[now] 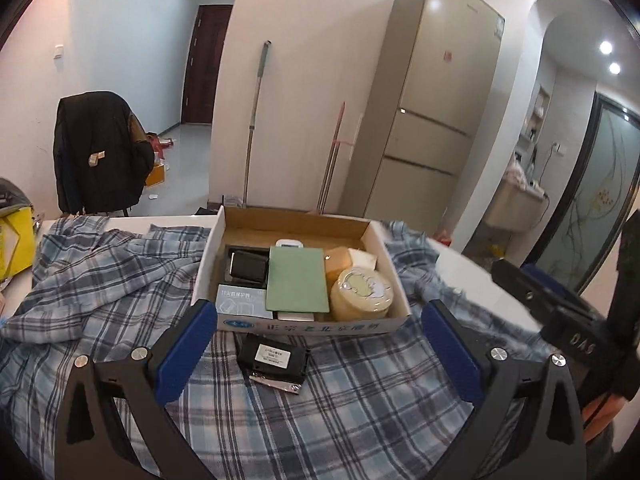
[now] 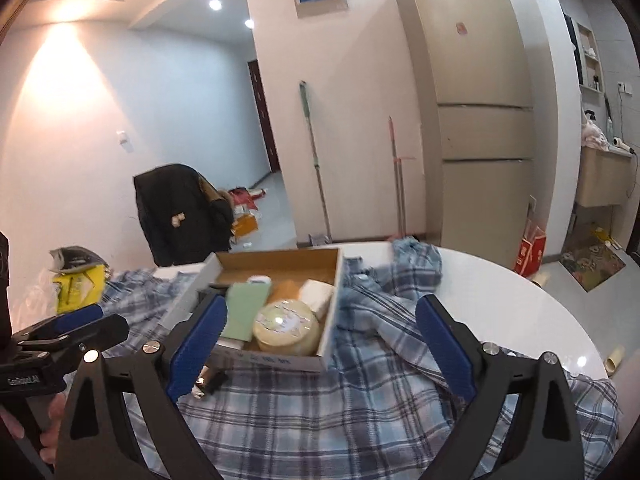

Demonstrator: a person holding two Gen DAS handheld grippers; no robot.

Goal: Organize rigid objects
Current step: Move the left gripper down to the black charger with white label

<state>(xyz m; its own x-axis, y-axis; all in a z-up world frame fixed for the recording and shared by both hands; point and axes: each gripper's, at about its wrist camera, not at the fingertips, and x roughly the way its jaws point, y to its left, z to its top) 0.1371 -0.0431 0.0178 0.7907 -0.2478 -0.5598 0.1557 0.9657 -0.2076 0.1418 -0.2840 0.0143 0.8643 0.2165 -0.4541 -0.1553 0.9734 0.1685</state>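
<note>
An open cardboard box (image 1: 304,325) rests on a blue plaid cloth (image 1: 100,280). It holds a green flat board (image 1: 298,280), a round yellow tub (image 1: 362,294), a black case (image 1: 248,266), a pale blue packet (image 1: 240,300) and orange and white blocks. In front of it a small black box (image 1: 274,356) lies on the cloth, between the wide-apart fingers of my left gripper (image 1: 320,352), which is open and touches nothing. My right gripper (image 2: 322,348) is open too and faces the cardboard box (image 2: 330,320) and tub (image 2: 286,326). Its left finger hides most of the black box.
The cloth covers a round white table (image 2: 520,308). A yellow bag (image 1: 14,240) sits at the table's left edge. Behind it stand a chair draped with a black jacket (image 1: 100,152), a mop (image 1: 254,120) and a beige fridge (image 1: 432,92). Each gripper shows at the side of the other's view.
</note>
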